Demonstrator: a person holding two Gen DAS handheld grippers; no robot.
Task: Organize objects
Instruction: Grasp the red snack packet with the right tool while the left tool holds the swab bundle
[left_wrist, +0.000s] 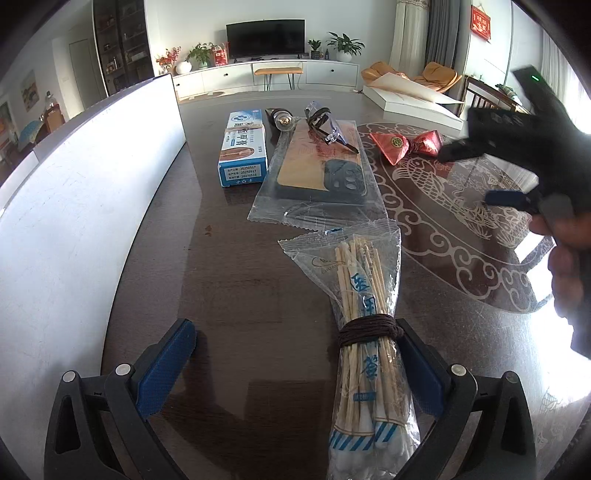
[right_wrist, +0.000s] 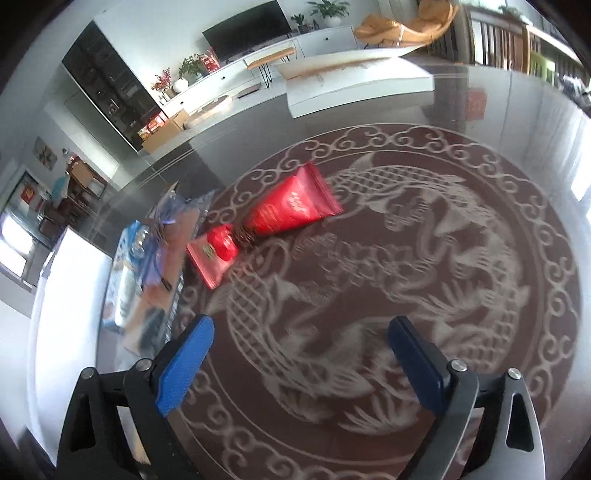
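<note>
Left gripper (left_wrist: 295, 365): jaws wide apart, bag of cotton swabs (left_wrist: 369, 332) lying against one pad, maybe just touching.
Right gripper (right_wrist: 299, 358): jaws apart, holding nothing, over the table (right_wrist: 480, 258).
Red tube (right_wrist: 291, 208): well ahead, blurry.

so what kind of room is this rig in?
Most likely a home living room: a television on a long white cabinet, potted plants beside it, and an orange lounge chair beyond the dark patterned table.
</note>
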